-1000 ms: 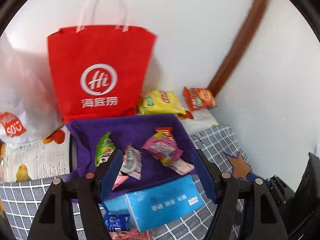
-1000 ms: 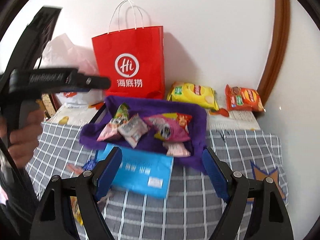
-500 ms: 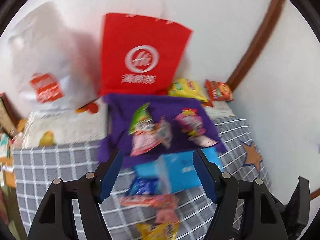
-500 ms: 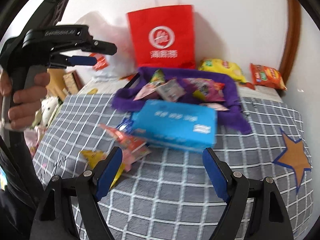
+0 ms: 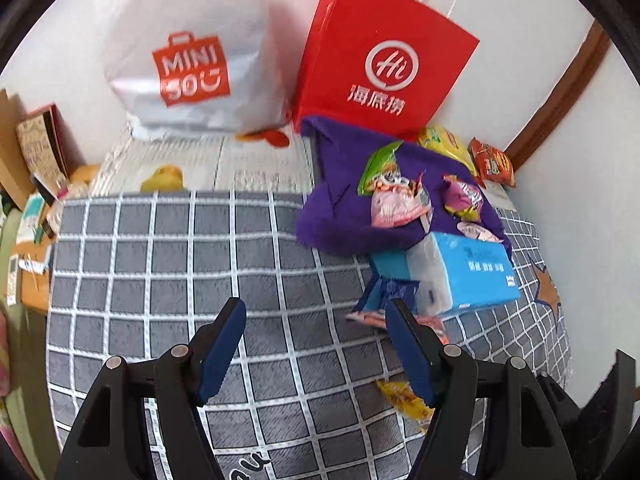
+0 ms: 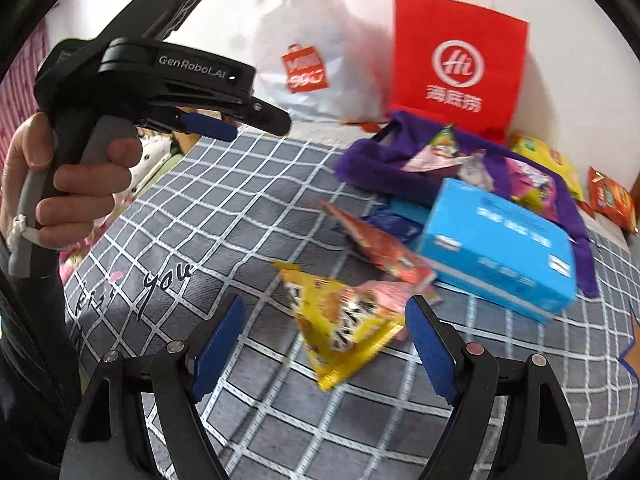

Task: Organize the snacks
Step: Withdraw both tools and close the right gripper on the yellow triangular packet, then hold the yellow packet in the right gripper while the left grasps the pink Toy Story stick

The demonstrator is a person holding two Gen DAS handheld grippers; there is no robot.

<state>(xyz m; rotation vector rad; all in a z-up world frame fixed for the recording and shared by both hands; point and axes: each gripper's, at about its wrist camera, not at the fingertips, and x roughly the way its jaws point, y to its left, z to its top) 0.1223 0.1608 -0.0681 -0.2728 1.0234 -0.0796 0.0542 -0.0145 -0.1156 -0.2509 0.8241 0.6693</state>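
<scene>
A purple cloth basket point(image 5: 344, 184) point(image 6: 372, 160) holds several snack packets on the grey checked cover. A blue tissue pack point(image 5: 468, 272) point(image 6: 504, 244) leans against its front. Loose on the cover lie a yellow packet point(image 6: 340, 320) point(image 5: 404, 400), a red packet point(image 6: 380, 244) and a dark blue packet point(image 5: 388, 292). My left gripper point(image 5: 316, 312) hangs open over bare cover, left of the loose packets. My right gripper point(image 6: 324, 312) is open just above the yellow packet, nothing between its pads. In the right wrist view a hand point(image 6: 72, 184) holds the left gripper's handle.
A red paper bag point(image 5: 380, 60) point(image 6: 456, 64) and a white plastic bag point(image 5: 184, 56) point(image 6: 312, 60) stand against the wall behind the basket. A yellow chip bag point(image 5: 444, 144) and an orange packet point(image 5: 492, 160) lie at the back right. Boxes point(image 5: 36, 148) crowd the left edge.
Both grippers have pulled back and left from the basket and dropped lower. The loose packets in front of the tissue pack have come into view. Both stay open.
</scene>
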